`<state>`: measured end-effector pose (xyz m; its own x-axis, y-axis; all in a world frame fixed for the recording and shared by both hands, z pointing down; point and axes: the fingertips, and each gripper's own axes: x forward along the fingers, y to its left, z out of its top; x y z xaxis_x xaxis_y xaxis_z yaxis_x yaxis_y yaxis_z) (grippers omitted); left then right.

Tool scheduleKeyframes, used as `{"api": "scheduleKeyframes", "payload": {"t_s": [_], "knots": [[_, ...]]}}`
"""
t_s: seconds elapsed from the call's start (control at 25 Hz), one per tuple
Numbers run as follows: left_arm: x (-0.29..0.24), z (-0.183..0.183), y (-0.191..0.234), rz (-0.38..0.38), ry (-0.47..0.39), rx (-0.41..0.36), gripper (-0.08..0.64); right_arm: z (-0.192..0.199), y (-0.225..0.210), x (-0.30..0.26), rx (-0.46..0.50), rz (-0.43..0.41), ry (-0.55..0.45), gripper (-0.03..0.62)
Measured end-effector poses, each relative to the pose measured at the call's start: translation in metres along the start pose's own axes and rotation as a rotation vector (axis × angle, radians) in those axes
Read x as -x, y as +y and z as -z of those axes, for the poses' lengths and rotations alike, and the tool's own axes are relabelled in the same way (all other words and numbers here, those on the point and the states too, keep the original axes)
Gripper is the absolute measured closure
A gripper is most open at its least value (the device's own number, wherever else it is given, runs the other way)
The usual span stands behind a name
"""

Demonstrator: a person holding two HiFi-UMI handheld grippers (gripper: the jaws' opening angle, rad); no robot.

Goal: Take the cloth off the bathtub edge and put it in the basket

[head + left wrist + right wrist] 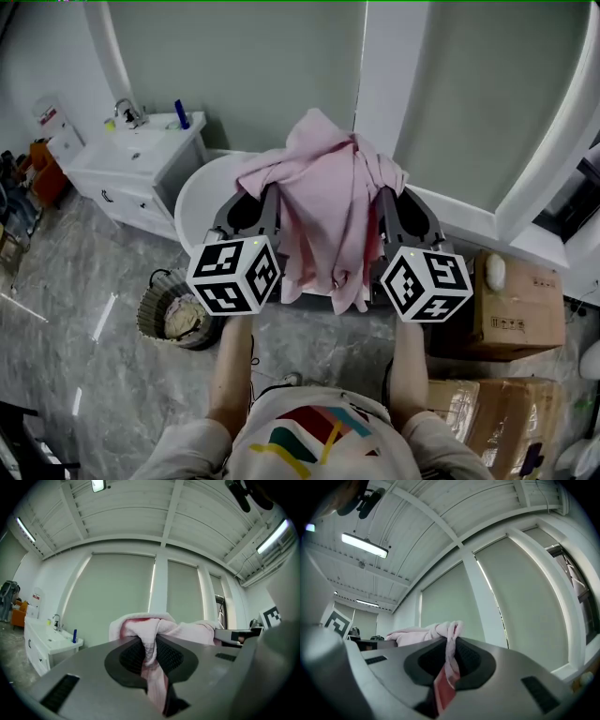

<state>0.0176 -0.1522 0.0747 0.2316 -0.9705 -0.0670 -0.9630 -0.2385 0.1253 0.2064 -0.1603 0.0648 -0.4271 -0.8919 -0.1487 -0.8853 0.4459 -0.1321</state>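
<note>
A pink cloth (323,202) hangs bunched in the air between my two grippers, in front of the white bathtub (202,192). My left gripper (272,192) is shut on the cloth's left part; in the left gripper view the fabric (150,641) is pinched between the dark pads. My right gripper (380,197) is shut on the right part, where the cloth (451,651) is squeezed between its pads. Both jaws point upward. The woven basket (173,314) stands on the floor at lower left, below the left gripper, with some fabric inside.
A white vanity with sink (141,155) and tap stands at the left. Cardboard boxes (516,305) sit on the floor at right. The marble floor (84,281) spreads around the basket. A person's arms and shirt fill the bottom centre.
</note>
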Motion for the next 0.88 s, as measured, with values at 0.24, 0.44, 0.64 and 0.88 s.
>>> {"api": "scheduleKeyframes", "payload": {"t_s": [0.24, 0.44, 0.64, 0.88], "knots": [[0.012, -0.007, -0.006, -0.043, -0.026, -0.018, 0.496, -0.005, 0.002, 0.004, -0.022, -0.056, -0.012, 0.540], [0.029, -0.001, -0.009, -0.094, -0.048, -0.022, 0.495, -0.002, 0.006, 0.011, -0.018, -0.122, -0.019, 0.540], [0.045, 0.009, -0.015, -0.127, -0.058, -0.030, 0.495, 0.000, 0.008, 0.021, 0.010, -0.183, -0.015, 0.540], [0.045, 0.026, -0.011, -0.150, -0.037, -0.024, 0.496, 0.020, 0.007, 0.022, -0.021, -0.202, 0.024, 0.540]]}}
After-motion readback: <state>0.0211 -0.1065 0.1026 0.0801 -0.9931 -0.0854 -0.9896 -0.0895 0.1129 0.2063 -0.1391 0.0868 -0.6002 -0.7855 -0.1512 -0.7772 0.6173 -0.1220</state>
